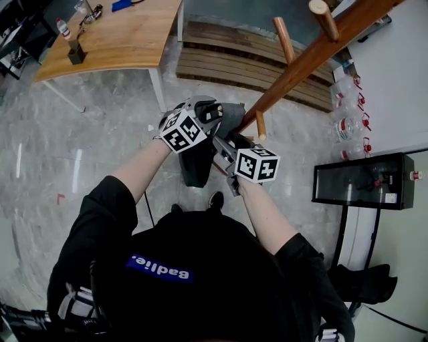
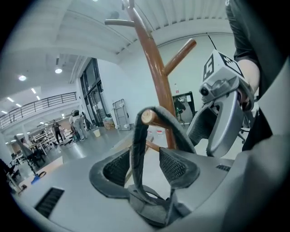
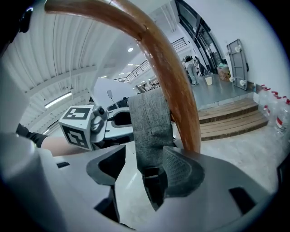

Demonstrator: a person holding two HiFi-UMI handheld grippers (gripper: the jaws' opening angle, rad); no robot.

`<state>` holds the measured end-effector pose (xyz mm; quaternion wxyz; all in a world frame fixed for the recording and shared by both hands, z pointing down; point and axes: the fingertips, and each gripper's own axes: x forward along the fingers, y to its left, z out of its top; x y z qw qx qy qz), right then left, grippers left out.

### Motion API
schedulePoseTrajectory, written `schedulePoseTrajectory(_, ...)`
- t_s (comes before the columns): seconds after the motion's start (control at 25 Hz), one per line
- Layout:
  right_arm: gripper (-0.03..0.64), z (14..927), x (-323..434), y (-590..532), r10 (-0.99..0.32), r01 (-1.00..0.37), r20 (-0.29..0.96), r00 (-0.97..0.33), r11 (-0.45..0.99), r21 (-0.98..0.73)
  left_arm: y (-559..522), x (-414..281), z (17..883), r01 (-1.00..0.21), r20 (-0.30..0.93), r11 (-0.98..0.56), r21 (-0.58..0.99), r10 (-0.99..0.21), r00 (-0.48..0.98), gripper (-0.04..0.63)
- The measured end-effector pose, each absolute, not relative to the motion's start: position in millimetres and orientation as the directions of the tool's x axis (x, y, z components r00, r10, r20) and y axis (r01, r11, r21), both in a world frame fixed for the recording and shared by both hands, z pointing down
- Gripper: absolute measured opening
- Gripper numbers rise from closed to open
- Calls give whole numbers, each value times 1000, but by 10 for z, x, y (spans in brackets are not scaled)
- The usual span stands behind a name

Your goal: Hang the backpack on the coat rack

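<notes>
The dark grey backpack (image 1: pixel 199 157) hangs beside the brown wooden coat rack pole (image 1: pixel 314 53), below a short peg (image 1: pixel 259 125). In the left gripper view its grey strap (image 2: pixel 136 152) loops over a peg's end (image 2: pixel 148 117) and runs down between the wide-apart jaws of my left gripper (image 2: pixel 144 168), with gaps showing beside it. In the right gripper view another strap (image 3: pixel 152 129) hangs along the pole (image 3: pixel 167 68) and passes between the jaws of my right gripper (image 3: pixel 142 171), near the right pad (image 3: pixel 181 170) and well apart from the left one. Both grippers (image 1: pixel 200 119) (image 1: pixel 229 152) stand close together at the backpack's top.
A wooden table (image 1: pixel 114 33) with a small bottle stands at the far left. Wooden steps (image 1: pixel 227 63) lie behind the rack. Large water bottles (image 1: pixel 348 93) and a black cabinet (image 1: pixel 364 180) stand at the right. More pegs (image 1: pixel 324 19) stick out higher up.
</notes>
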<state>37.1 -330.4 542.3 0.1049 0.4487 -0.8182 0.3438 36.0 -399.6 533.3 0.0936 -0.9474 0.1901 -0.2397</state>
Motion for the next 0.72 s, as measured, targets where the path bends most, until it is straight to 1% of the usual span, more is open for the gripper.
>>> schedulePoseTrajectory(0.16,242,5441,324,-3268,-669,-815,480,-568,376,-441,-3900,260,5283,-355,403,-912,-206,-409,819,198)
schedulePoseTrajectory(0.32,242,5414,297,-3189,-680,-827,484,-551,369,-424,-3762,33,5226,-397,387,-900,-180,-436,813,198)
schedulePoseTrajectory(0.52,242,5328,309,-3066,-698,-830,463,-546,375,-413,-3488,-237,4884,-496,269,-857,-139,-514,814,196)
schedulePoseTrajectory(0.72,241,5131,379,-2726,-694,-784,388,-606,440,-438,-2932,-296,4547,-577,175,-813,-81,-581,795,196)
